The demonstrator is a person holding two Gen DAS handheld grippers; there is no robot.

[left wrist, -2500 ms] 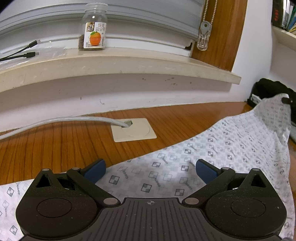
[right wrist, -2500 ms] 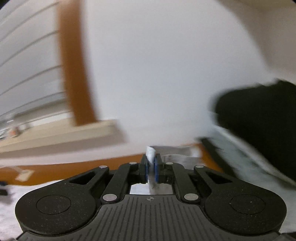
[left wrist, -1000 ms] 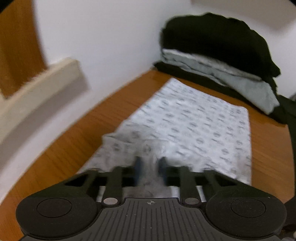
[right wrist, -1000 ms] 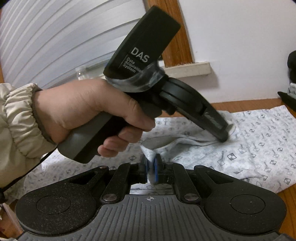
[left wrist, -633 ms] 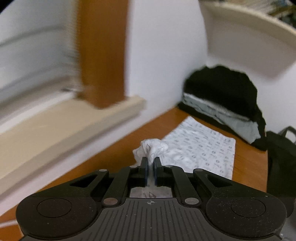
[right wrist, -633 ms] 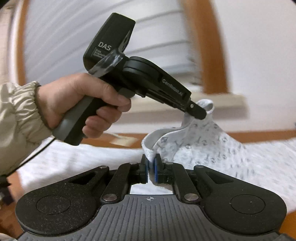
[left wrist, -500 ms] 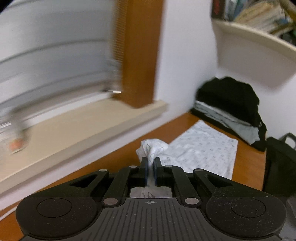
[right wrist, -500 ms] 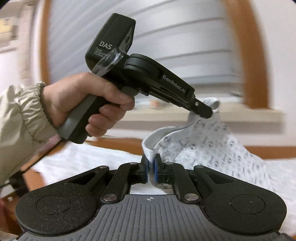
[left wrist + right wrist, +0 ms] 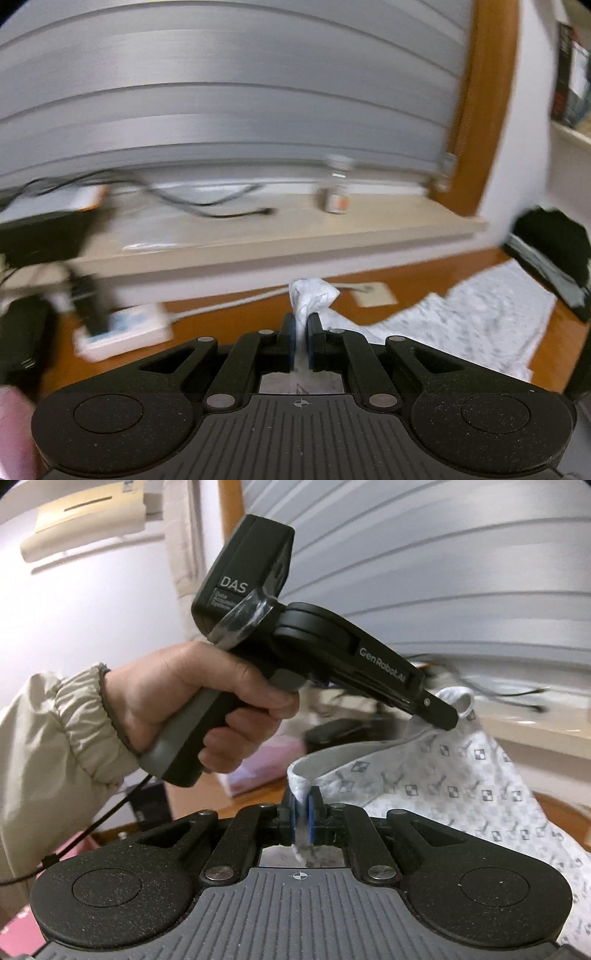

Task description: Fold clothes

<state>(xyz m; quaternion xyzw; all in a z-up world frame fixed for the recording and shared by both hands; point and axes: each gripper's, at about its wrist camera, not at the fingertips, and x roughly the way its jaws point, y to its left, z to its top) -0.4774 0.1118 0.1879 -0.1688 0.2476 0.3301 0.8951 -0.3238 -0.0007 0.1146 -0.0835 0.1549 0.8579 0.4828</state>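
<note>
Now, taken from the biggest thing down to the smallest, each placed against the wooden desk:

Blind: grey slats (image 9: 229,96) fill the wall above the desk's far edge, blurred in the left wrist view.
Desk: orange-brown wood (image 9: 417,280), bare in a strip between the wall and the garment.
Sill: a pale ledge (image 9: 280,236) runs above the desk's back edge.
Garment: a white shirt with small dark checker marks (image 9: 461,794) is lifted off the desk along one edge and hangs between the two tongs; its far part (image 9: 480,317) lies on the desk towards the right.
Dark clothes: a black heap (image 9: 554,240) sits at the desk's right end, just beyond the shirt.
Left hand: it (image 9: 207,709), in a beige sleeve, grips the tool's handle above the desk.
Left gripper: its tongs (image 9: 301,326) are pinched narrow on a bunched bit of the shirt's edge; the right wrist view shows its tip (image 9: 448,716) biting the same hem.
Right gripper: its tongs (image 9: 302,812) are pinched narrow on another part of that edge.
Jar: a small one with an orange label (image 9: 334,190) stands on the sill.
</note>
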